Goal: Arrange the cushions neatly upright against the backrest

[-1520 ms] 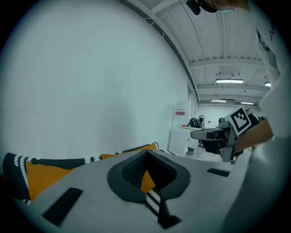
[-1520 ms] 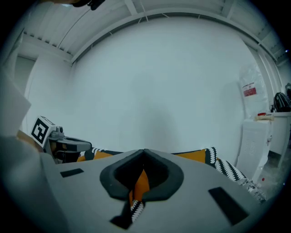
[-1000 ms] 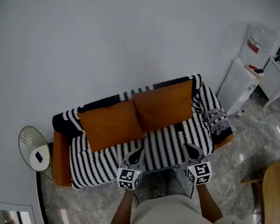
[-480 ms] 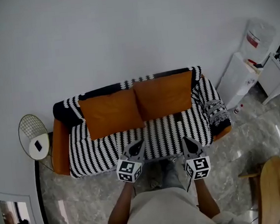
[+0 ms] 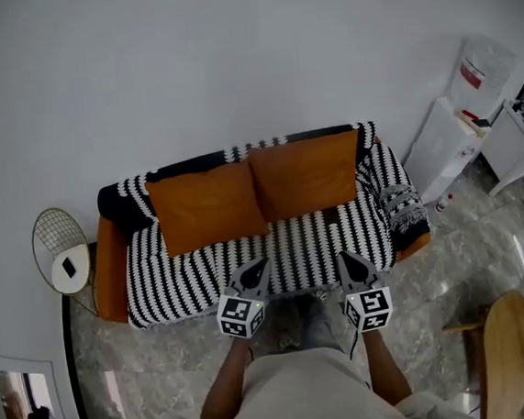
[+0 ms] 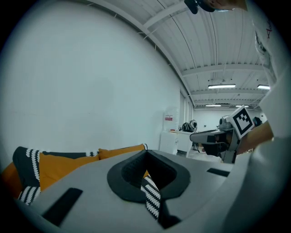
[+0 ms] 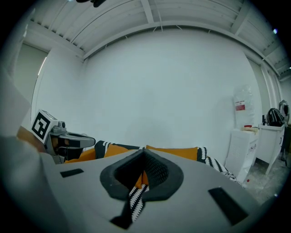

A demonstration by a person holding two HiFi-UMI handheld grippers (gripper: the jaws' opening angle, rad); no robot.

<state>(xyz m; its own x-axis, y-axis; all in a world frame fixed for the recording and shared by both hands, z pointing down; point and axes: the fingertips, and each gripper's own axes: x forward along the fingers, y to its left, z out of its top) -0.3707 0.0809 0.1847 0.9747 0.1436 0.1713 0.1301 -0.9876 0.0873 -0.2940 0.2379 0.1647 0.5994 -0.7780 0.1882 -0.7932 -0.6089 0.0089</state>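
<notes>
My left tongs (image 5: 261, 265) and right tongs (image 5: 343, 258) are closed, empty; the cushions (image 5: 208, 207) stand ahead, across the sofa (image 5: 186, 278) seat, one before each.

No word, number or brand is legible in any view. The cube (image 5: 242, 315) on my left gripper (image 5: 263, 265) and the cube (image 5: 370, 310) on my right gripper (image 5: 342, 257) carry black-and-white square markers: patterns only, no letters. The water bottle (image 5: 488, 67) atop the white dispenser (image 5: 448, 154) bears a red label (image 5: 475, 74); its print is too small to read. The same label appears in the right gripper view, equally illegible.
</notes>
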